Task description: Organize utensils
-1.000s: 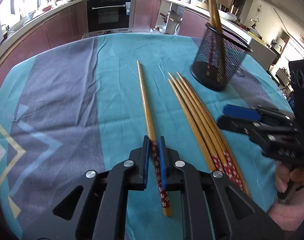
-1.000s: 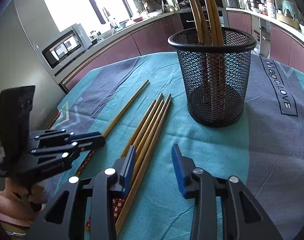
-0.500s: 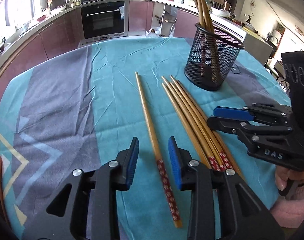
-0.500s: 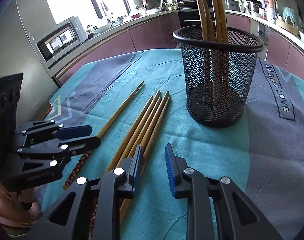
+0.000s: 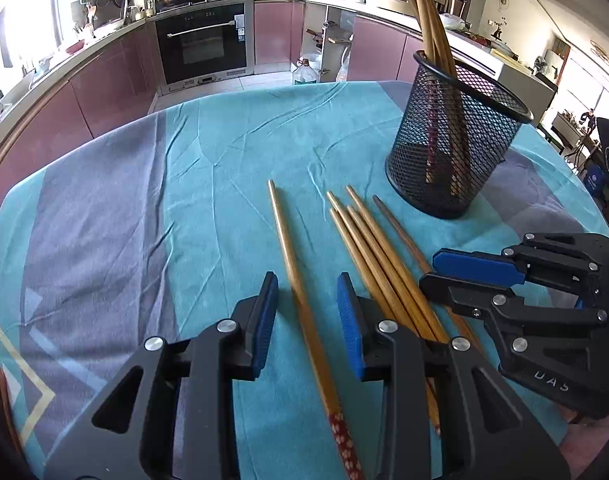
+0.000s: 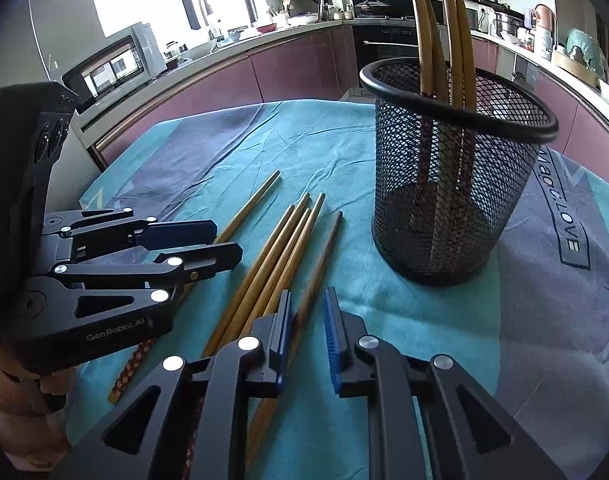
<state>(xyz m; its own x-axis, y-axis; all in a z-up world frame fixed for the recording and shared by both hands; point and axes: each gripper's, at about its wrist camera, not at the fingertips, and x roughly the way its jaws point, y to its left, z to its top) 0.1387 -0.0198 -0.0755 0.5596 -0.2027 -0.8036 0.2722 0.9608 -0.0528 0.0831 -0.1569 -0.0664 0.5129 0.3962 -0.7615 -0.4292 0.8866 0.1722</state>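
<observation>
Left wrist view: my left gripper (image 5: 306,304), a second ago pinching the single chopstick (image 5: 294,276), now stands spread around it, untouching. Four more chopsticks (image 5: 378,256) lie beside it.

Right wrist view: my right gripper (image 6: 307,320) is closing on one chopstick (image 6: 318,268), pads not yet pressing. Three stand in the mesh holder (image 6: 448,208).

on the tablecloth (image 5: 104,208), a single chopstick (image 5: 292,280) lies left of a bundle of chopsticks (image 5: 380,264); the mesh holder (image 5: 452,148) stands far right, with more chopsticks (image 6: 444,28) upright inside it.
</observation>
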